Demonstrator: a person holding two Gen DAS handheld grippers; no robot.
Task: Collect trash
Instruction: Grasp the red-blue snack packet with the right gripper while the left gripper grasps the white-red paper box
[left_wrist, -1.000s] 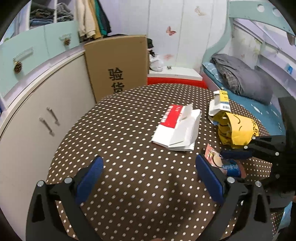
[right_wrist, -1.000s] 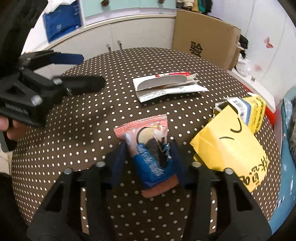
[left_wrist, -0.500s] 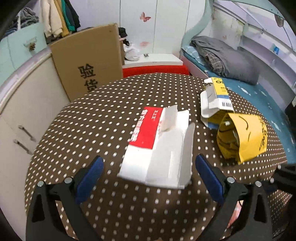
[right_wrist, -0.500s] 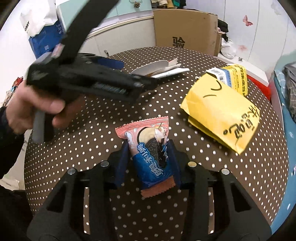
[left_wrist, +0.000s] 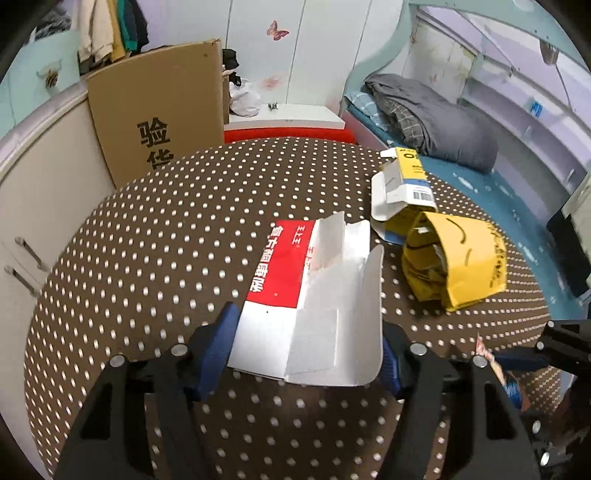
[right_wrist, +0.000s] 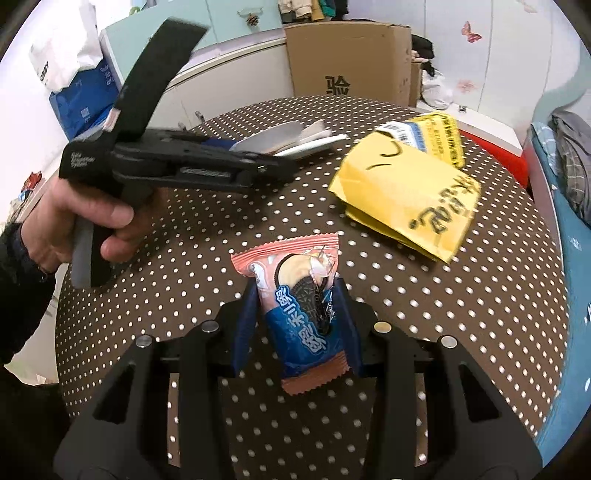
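Your left hand-held gripper (left_wrist: 306, 347) straddles the near end of the flattened red-and-white carton (left_wrist: 310, 291), one blue pad against each side edge, so it appears to be clamping it. The carton lies on the polka-dot surface (left_wrist: 147, 240), its long axis running straight ahead from the pads. Your right hand-held gripper (right_wrist: 297, 325) is clenched on a cookie wrapper (right_wrist: 299, 299). A yellow mailer (right_wrist: 406, 199) sits ahead to the right, nearer that hand.

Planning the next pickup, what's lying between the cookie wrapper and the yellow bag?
Nothing: in the right wrist view, only bare polka-dot tablecloth separates the cookie wrapper from the yellow bag.
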